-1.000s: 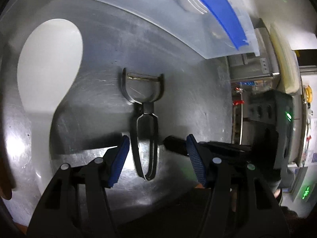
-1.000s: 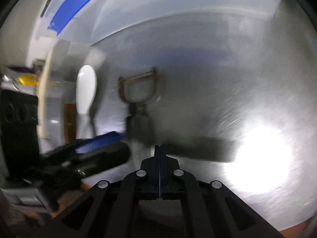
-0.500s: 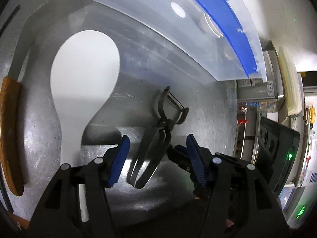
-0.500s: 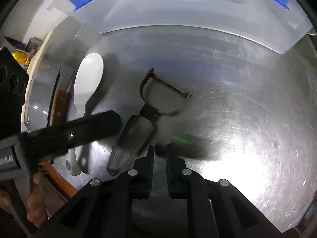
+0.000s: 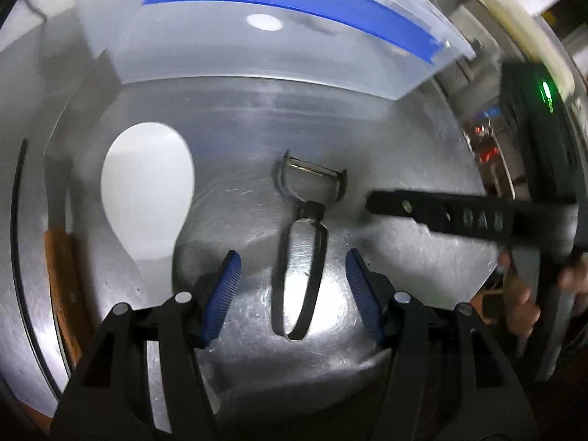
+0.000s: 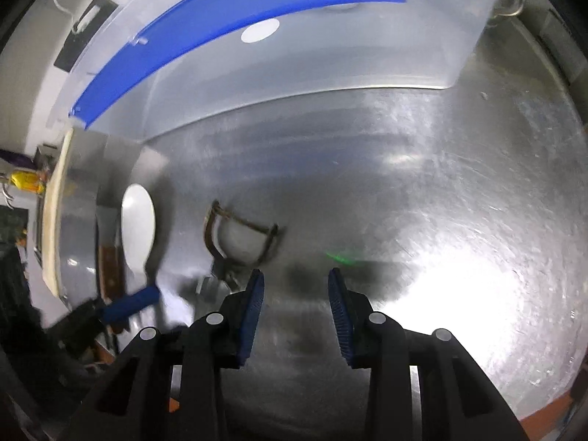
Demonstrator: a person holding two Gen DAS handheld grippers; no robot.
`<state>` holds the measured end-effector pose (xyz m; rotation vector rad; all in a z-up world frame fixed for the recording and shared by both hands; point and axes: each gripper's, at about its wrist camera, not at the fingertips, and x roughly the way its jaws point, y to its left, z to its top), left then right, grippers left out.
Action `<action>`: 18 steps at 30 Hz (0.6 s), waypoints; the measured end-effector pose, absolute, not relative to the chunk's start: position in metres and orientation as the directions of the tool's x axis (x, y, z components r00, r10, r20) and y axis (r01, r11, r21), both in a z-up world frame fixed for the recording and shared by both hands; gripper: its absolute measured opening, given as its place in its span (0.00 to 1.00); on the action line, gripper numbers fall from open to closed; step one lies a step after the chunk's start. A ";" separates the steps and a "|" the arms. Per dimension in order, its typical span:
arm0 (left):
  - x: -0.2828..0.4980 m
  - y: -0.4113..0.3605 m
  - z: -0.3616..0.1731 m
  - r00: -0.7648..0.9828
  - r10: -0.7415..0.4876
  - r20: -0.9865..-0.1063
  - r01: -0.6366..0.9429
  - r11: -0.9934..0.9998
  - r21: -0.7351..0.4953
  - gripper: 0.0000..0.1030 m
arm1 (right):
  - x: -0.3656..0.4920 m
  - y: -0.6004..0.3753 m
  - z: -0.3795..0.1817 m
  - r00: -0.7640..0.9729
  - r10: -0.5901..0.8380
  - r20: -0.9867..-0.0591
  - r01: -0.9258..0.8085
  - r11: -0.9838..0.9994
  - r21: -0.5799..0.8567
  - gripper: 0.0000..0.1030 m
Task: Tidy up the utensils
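At the bottom of the left wrist view, the left gripper (image 5: 293, 294) is being held apart, nothing clamped, its blue pads straddling the handle loop of the peeler (image 5: 303, 253) without touching it. In the right wrist view, the right gripper (image 6: 296, 310) is being opened at the bottom centre, with only bare metal between its pads; the peeler (image 6: 240, 242) is lying just up and left of it. The peeler is being left flat on the steel counter (image 5: 386, 139), blade end pointing toward the top of the frame. Left of it, a white spoon (image 5: 147, 191) is lying on the counter, and at the far left edge a wooden-handled utensil (image 5: 60, 279), probably a knife, is resting beside it. Farther back, across the top of both views, a clear bin (image 5: 257, 55) with a blue rim is standing on the counter; what is being kept inside cannot be told. As far as can be judged, little is being shown as done: three utensils are lying outside the bin, and the peeler seems about to be picked up first.
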<state>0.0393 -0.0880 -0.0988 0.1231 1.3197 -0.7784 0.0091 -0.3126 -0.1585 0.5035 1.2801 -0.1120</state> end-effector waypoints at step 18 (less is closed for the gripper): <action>0.016 -0.104 -0.121 -0.010 -0.347 -0.938 0.650 0.710 -0.270 0.06 | 0.044 -0.269 -0.166 0.313 0.074 -0.947 0.312 0.934 0.176 0.07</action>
